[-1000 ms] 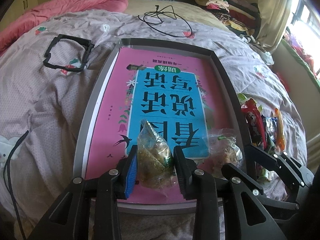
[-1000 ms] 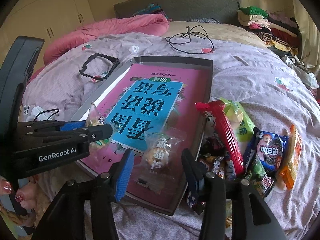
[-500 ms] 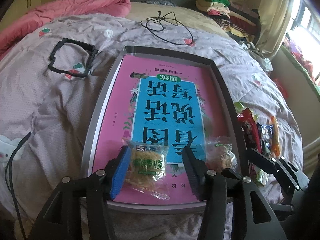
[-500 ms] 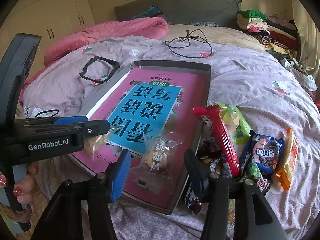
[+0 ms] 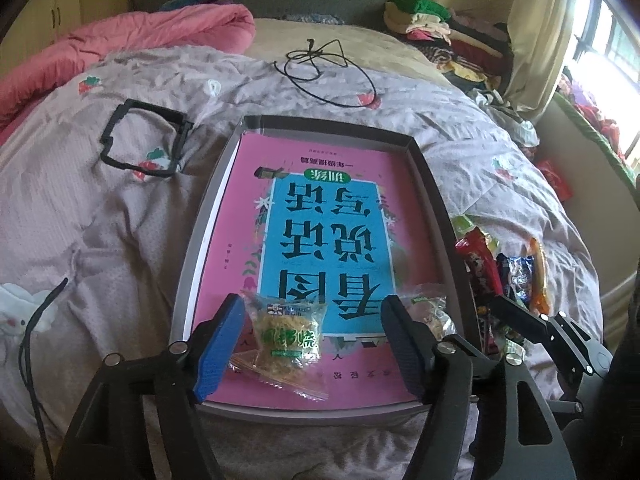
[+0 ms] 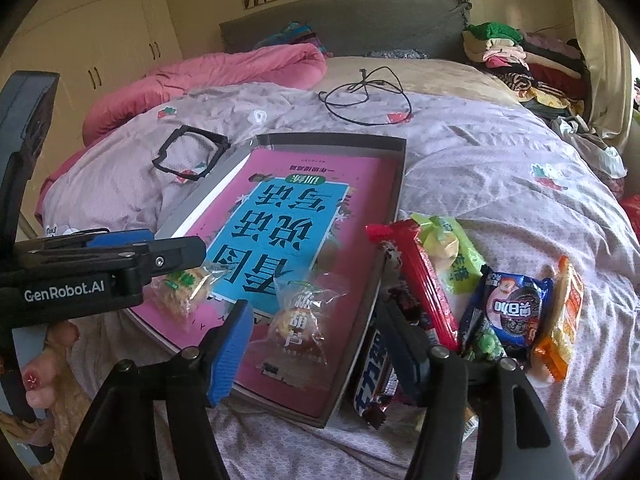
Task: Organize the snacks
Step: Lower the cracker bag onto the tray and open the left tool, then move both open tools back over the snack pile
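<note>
A grey tray [image 5: 192, 264] lies on the bed with a pink and blue book inside. A clear packet of yellow noodle snack [image 5: 286, 338] lies flat on the book at the tray's near edge, between the fingers of my open left gripper [image 5: 312, 344]. A second clear packet with a round brown snack [image 6: 298, 322] lies on the book near the tray's right wall [image 6: 360, 308], between the fingers of my open right gripper [image 6: 316, 344]. It also shows in the left wrist view [image 5: 430, 312]. A pile of wrapped snacks [image 6: 472, 296] lies on the bedspread right of the tray.
A black plastic frame [image 5: 144, 140] lies on the bedspread left of the tray. A black cable [image 5: 320, 68] lies beyond the tray. A pink quilt [image 5: 120, 52] is at the far left and folded clothes [image 5: 440, 36] at the far right.
My left gripper has opened and let go of the noodle packet, which now lies flat on the book. Both grippers have drawn back a little from the tray.
</note>
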`<state>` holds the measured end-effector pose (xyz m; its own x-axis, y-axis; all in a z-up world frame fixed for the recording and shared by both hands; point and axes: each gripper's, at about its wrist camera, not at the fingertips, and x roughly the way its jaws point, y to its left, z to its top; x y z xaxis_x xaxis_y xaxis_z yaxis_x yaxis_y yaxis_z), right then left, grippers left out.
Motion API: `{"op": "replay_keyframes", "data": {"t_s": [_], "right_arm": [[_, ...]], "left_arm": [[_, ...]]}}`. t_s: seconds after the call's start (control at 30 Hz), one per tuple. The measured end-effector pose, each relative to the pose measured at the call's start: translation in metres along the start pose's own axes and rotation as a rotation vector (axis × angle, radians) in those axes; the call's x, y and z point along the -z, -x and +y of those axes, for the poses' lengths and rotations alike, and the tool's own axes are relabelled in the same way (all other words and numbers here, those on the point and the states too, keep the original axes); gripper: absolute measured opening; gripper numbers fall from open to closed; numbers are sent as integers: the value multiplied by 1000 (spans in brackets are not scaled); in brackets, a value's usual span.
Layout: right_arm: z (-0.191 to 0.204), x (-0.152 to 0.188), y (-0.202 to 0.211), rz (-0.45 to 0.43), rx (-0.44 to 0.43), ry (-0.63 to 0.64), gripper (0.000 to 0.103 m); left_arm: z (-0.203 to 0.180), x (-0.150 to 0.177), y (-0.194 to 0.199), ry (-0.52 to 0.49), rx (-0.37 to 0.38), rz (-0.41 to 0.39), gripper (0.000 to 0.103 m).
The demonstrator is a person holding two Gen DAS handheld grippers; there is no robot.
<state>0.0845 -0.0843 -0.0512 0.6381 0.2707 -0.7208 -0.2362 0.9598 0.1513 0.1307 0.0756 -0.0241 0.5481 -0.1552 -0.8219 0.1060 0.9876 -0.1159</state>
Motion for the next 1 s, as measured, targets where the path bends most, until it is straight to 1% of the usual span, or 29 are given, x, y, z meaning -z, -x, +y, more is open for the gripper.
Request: {"op": "replay_keyframes", "data": {"t_s": [0.2, 0.27, 0.33, 0.53, 0.63, 1.0], "right_arm": [[-4, -1, 6, -15, 4, -11, 66], [-5, -1, 8, -21, 6, -16, 70], [-7, -1, 12, -32, 7, -23, 72], [-12, -3, 19, -55, 13, -37, 74], [-16, -3, 25, -66, 16, -46, 74], [-37, -4, 46, -106, 37, -91, 76]], "left_arm": [[-4, -1, 8, -10, -22, -21, 76], [-5, -2, 10, -14, -27, -27, 76], [-6, -3, 12, -15, -28, -32, 77], [-10, -4, 18, -19, -30, -40, 77], [-12, -4, 21, -15, -48, -48, 79], [-33, -3, 31, -40, -32, -52, 81]]}}
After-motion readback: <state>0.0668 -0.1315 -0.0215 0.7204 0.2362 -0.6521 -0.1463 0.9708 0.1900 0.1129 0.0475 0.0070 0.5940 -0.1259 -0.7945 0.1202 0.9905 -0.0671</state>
